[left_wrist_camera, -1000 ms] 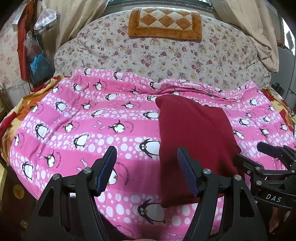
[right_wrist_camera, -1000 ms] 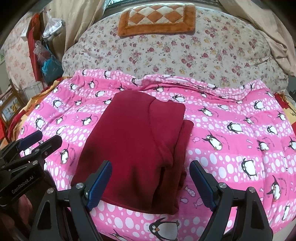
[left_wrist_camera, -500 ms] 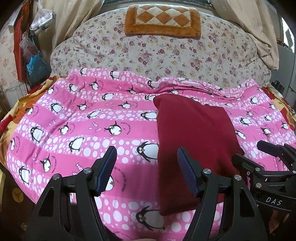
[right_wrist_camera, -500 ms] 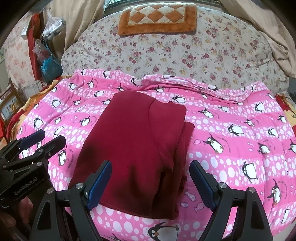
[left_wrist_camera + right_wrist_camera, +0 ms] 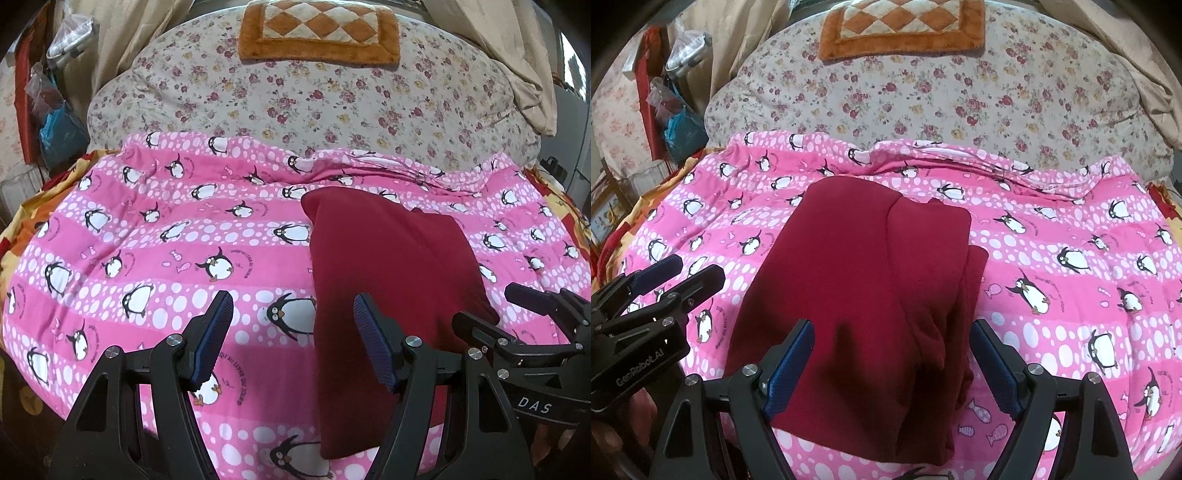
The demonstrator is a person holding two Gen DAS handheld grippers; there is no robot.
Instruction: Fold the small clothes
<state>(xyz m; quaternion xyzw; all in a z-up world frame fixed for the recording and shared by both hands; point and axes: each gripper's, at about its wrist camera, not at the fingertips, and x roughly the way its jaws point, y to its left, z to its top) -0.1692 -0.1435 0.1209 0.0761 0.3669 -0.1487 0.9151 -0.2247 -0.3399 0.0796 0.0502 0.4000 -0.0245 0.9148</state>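
Observation:
A dark red garment (image 5: 864, 295) lies folded on the pink penguin blanket (image 5: 1071, 280), with a narrower folded strip along its right side. In the left wrist view the dark red garment (image 5: 391, 266) sits right of centre. My left gripper (image 5: 291, 332) hovers open over the garment's left edge and the blanket, nothing between its fingers. My right gripper (image 5: 892, 365) hangs open above the garment's near end, its pads apart from the cloth. Each gripper shows at the edge of the other's view: the right gripper (image 5: 491, 314) and the left gripper (image 5: 676, 275).
A floral quilt (image 5: 314, 107) fills the back of the bed, with an orange checkered mat (image 5: 317, 33) on top. Bags (image 5: 679, 122) hang at the left wall. Beige cloth (image 5: 517, 55) drapes at the right. The blanket's near edge drops off below the grippers.
Both grippers have drawn slightly back toward the near edge of the bed; the garment looks a bit farther away. Their jaws stay as wide as before. The garment has not moved.

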